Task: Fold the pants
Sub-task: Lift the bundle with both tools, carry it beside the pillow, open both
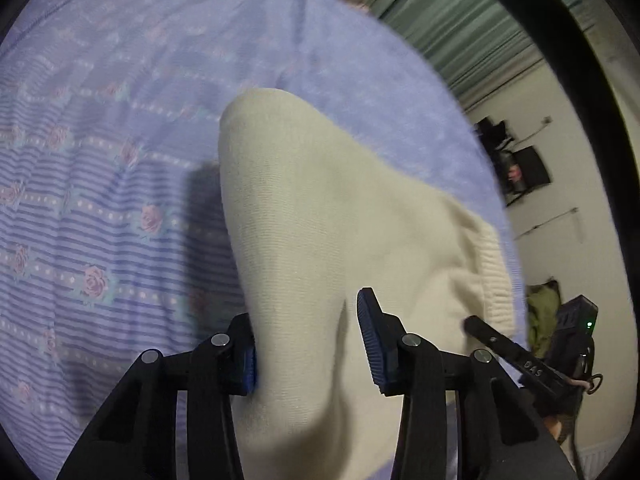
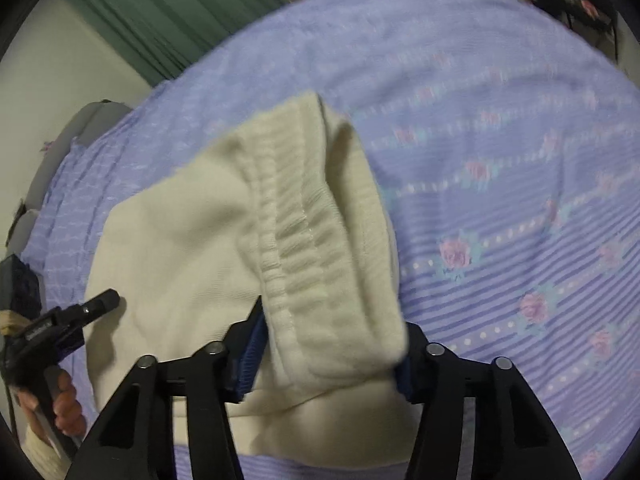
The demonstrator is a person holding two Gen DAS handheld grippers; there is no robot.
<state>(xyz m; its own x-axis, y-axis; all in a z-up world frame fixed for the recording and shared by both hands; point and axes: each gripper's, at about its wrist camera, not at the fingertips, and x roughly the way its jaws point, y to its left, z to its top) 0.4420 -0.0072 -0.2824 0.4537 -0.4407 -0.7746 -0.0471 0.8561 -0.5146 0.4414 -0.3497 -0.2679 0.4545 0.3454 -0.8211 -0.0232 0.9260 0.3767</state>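
Note:
Cream knit pants [image 1: 320, 200] lie partly raised off a lilac flowered bedspread [image 1: 100, 120]. My left gripper [image 1: 308, 344] has its blue pads closed on a bunched fold of the pants, which rises toward it and casts a shadow on the bed. In the right wrist view the pants [image 2: 180, 240] show their ribbed elastic waistband [image 2: 296, 232]. My right gripper [image 2: 328, 356] is shut on that thick waistband bundle, and the cloth drapes over its right finger. The other gripper shows at each view's edge: the right one [image 1: 500, 344], and the left one [image 2: 80, 312] held by a hand [image 2: 64, 400].
The bedspread [image 2: 500, 120] spreads wide around the pants. Green curtains [image 1: 460, 20] hang beyond the bed's far edge. Dark furniture [image 1: 524, 164] and a green bundle [image 1: 542, 312] stand by the pale wall. Something grey [image 2: 80, 128] lines the bed's left side.

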